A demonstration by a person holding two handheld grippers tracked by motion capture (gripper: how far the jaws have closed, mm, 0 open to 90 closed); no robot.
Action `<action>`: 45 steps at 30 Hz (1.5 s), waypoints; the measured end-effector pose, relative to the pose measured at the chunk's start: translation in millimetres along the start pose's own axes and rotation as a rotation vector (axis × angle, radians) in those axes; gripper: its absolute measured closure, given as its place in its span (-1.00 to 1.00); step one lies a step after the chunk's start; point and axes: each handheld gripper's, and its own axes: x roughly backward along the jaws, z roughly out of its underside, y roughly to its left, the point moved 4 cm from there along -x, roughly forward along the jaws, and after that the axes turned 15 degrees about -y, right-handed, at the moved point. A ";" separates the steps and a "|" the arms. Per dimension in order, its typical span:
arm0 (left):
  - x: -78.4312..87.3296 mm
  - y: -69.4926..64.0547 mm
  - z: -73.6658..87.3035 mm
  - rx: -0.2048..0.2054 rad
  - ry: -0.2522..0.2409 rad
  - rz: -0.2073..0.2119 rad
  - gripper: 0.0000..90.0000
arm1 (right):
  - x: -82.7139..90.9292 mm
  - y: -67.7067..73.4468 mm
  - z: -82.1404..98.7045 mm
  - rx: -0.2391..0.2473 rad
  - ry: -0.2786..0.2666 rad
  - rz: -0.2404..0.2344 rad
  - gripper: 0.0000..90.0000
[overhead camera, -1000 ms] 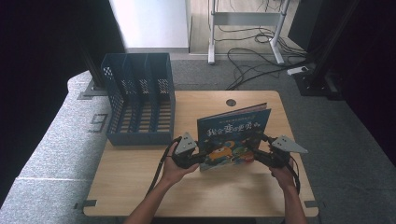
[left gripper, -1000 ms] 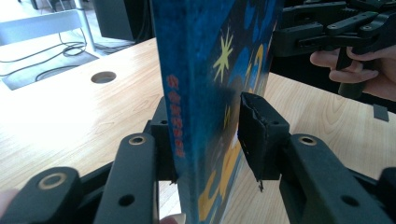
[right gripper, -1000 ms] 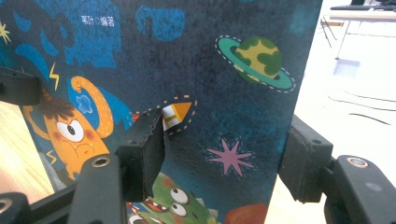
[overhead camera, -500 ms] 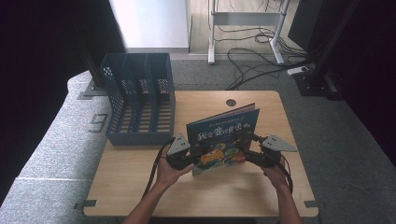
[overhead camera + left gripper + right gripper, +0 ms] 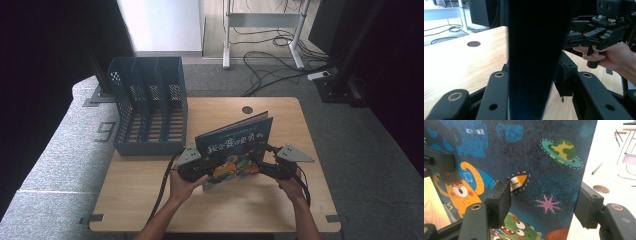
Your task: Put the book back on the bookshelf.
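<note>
High view: book (image 5: 235,150) upright mid-table, file rack (image 5: 150,107) just left

Black tongs (image 5: 216,161), grey triangular plates, trailing cables

- Blue rack (image 5: 150,107) with upright dividers, left of centre, on the bench's (image 5: 225,205) far left corner.
- Round hole (image 5: 247,109) in the benchtop near its far edge.
- Cables (image 5: 270,60) on the floor, upper right.
- White panel (image 5: 160,25) at top centre.
- Metal stand (image 5: 262,20) beside it.
</note>
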 end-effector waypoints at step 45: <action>49.2 0.8 -27.9 0.018 -0.187 0.014 0.85 | 10.5 -16.0 4.5 -0.052 -0.033 0.052 -0.28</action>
